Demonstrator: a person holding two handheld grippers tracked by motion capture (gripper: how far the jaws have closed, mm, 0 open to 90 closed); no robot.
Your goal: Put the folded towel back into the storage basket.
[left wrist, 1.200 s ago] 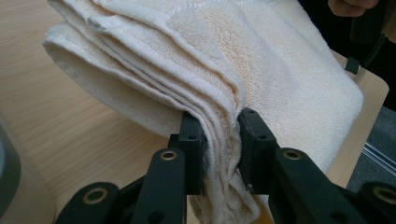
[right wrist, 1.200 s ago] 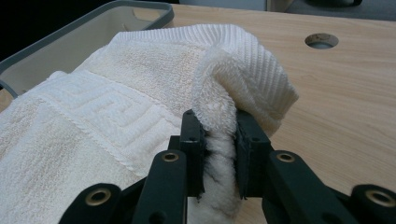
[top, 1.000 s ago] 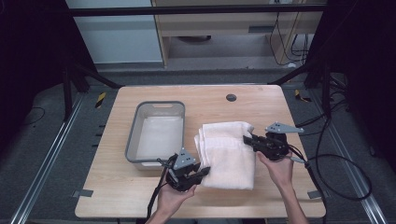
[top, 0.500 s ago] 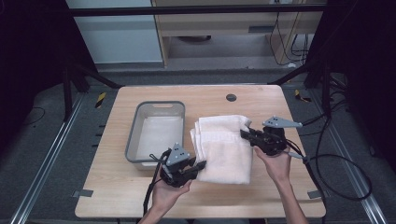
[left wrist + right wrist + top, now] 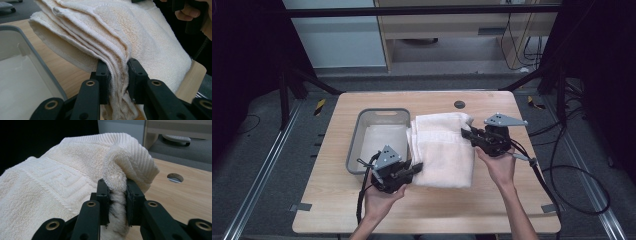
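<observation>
A folded cream towel point(image 5: 443, 150) hangs between the two tools, its long axis running from the left tool point(image 5: 413, 170) at its near corner away toward the far edge of the counter point(image 5: 492, 210), with the right tool point(image 5: 468, 134) on its right edge farther along. The left tool's black jaws are clamped on a thick stack of the towel's layered edges point(image 5: 117, 75) — soft terry loops, hemmed borders fanning out beyond the pads. The right tool's jaws pinch a rolled fold of the towel point(image 5: 117, 185); just beyond them lies a ribbed band and a woven key-pattern border. Left of the left tool sits a grey rectangular bin point(image 5: 357, 145) with rounded corners, the towel's left edge beside its rim — a round hole point(image 5: 459, 104) lies in the pale wood counter beyond.
</observation>
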